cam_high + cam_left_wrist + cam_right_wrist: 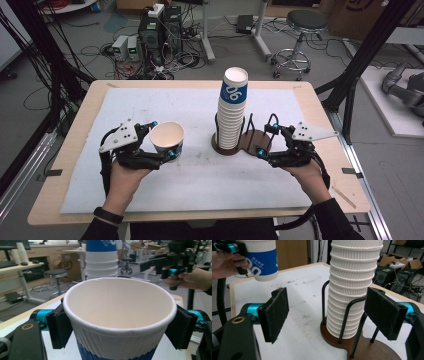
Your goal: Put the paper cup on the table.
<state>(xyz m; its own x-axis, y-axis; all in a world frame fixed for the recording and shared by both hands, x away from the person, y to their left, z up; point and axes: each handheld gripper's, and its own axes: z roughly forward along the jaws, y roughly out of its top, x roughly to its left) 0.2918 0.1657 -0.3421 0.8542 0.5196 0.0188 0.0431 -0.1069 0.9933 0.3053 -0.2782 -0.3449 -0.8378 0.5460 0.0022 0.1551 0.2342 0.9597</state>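
Note:
A white paper cup with a blue band (pixel 167 136) is held upright above the white mat, left of centre, with my left gripper (pixel 164 139) shut on it. In the left gripper view both pads (pixel 58 325) press the cup (pixel 120 322) just under its rim. A tall stack of cups (pixel 232 107) stands in a brown wooden holder (pixel 252 141) with black wire loops. My right gripper (pixel 266 139) hovers open by the holder's right half. In the right gripper view its pads (pixel 275 315) stand apart with the stack (pixel 352 290) and wire loops just ahead of them.
A white mat (pixel 200 185) covers most of the wooden table (pixel 75 130). Behind the table are computers and cables (pixel 150 40) on the floor and a stool (pixel 300 35). Black frame posts (pixel 360 65) rise at both sides.

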